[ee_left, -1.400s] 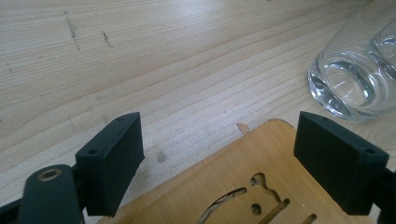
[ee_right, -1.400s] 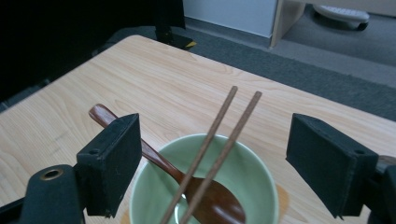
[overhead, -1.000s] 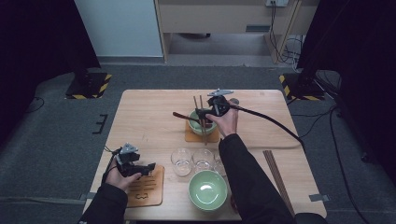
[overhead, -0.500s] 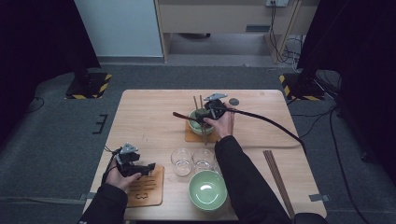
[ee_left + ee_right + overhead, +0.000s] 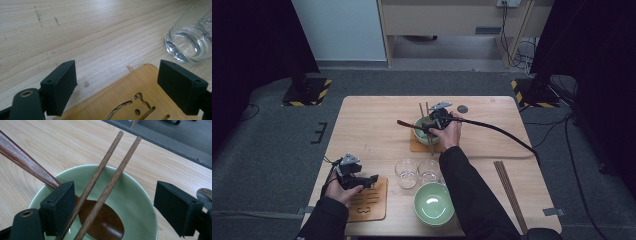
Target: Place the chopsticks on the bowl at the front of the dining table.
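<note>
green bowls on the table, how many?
2. One green bowl sits at the near edge, right of the wooden trivet. The other bowl sits mid-table on a coaster, holding a wooden spoon and chopsticks.

Even overhead light, surface [image 5: 372, 130] bright, surroundings dark; high view soft, glare in green bowl [image 5: 433, 204], close-ups sharp.

Two clear glasses [image 5: 418, 172] are set side by side near the table's [image 5: 372, 125] front edge, an empty green bowl [image 5: 433, 203] just behind them (nearer that edge); spare chopsticks [image 5: 509, 187] are laid toward the front right corner.
</note>
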`<state>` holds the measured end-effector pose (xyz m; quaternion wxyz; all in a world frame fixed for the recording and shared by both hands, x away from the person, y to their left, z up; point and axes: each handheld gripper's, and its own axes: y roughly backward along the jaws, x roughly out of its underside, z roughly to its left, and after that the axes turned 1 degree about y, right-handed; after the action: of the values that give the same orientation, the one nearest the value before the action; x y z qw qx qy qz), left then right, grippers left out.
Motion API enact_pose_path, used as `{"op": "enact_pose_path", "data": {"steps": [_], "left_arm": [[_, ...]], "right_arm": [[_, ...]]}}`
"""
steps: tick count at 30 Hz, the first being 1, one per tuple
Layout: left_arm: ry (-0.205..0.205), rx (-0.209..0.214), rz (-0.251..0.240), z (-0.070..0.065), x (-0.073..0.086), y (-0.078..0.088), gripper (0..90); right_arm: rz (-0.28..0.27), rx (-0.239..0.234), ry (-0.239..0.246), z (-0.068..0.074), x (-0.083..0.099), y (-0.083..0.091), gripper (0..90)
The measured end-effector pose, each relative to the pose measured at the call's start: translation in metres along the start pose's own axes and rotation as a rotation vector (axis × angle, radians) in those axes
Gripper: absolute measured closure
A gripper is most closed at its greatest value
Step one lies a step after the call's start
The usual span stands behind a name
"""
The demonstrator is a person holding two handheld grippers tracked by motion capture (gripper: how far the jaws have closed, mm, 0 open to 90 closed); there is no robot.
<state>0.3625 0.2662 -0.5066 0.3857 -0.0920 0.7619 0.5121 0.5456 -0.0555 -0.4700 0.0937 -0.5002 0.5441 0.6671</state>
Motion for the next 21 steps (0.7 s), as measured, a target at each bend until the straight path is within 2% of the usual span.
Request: {"op": "enact_pose_path", "data": {"steps": [16,21], "left_arm": [[0.001,0.001,0.0,0.0003,0.0002,0.0001,15.3],[0.002,0.001,-0.001,0.0004,0.0002,0.0003,15.4]], "right_arm": [[0.019,0.028,-0.023,-0.0024,-0.0011,-0.0014,17.6],[0.003,0.025,-0.028,-0.0037,-0.003,-0.0039,17.6]]}}
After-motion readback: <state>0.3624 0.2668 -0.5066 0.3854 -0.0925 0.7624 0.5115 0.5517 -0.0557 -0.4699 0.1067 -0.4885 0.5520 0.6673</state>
